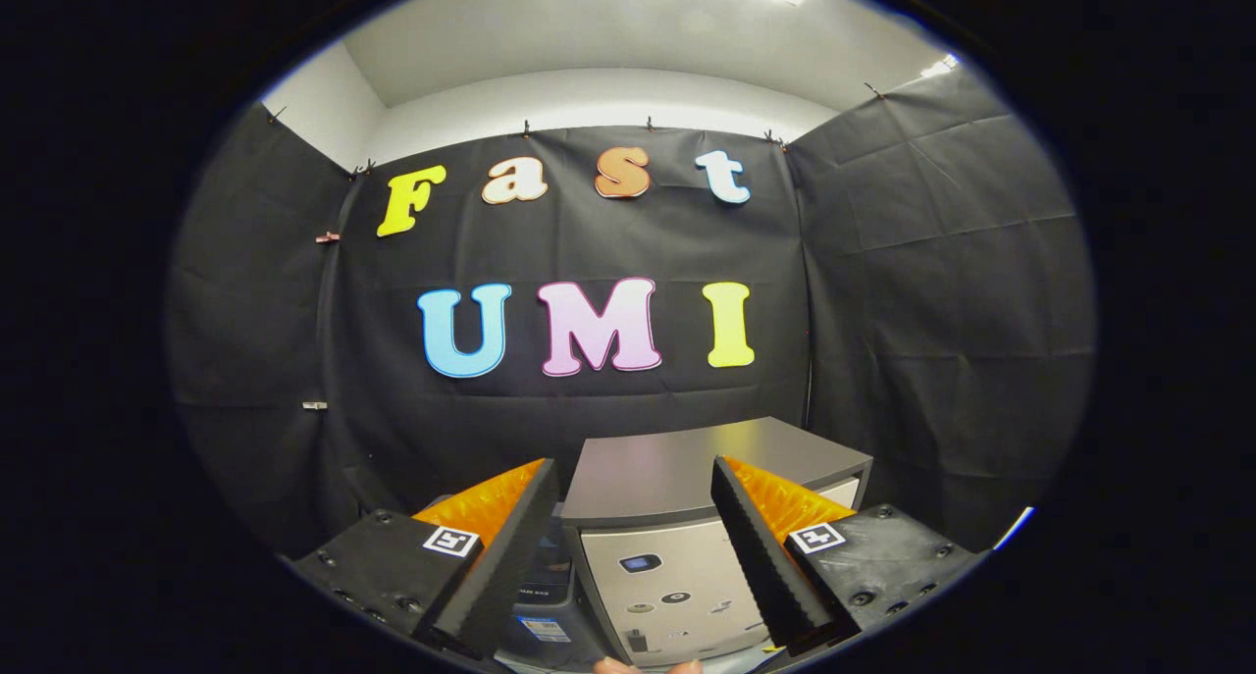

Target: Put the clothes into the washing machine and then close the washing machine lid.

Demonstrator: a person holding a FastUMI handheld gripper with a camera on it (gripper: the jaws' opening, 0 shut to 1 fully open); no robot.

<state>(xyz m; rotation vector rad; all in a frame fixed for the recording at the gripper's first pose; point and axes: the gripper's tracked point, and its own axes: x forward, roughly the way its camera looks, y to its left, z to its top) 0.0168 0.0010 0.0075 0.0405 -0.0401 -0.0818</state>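
Framing the washing machine (677, 527), lid down, gripper (643, 556) jaws parted, empty

1. Bright light came from overhead, with glare on the white ceiling (628, 26).
2. The dark cloth walls (942, 262) stayed dim.
3. Fisheye distortion bent the edges; focus was mostly sharp.

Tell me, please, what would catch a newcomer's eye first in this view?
Most striking are the open tongs, their two fingers spread wide with nothing held between them. Just ahead, framed between them, stands the washing machine, its flat dark lid down and a pale control panel facing the camera. Behind it hangs the booth's black cloth wall.
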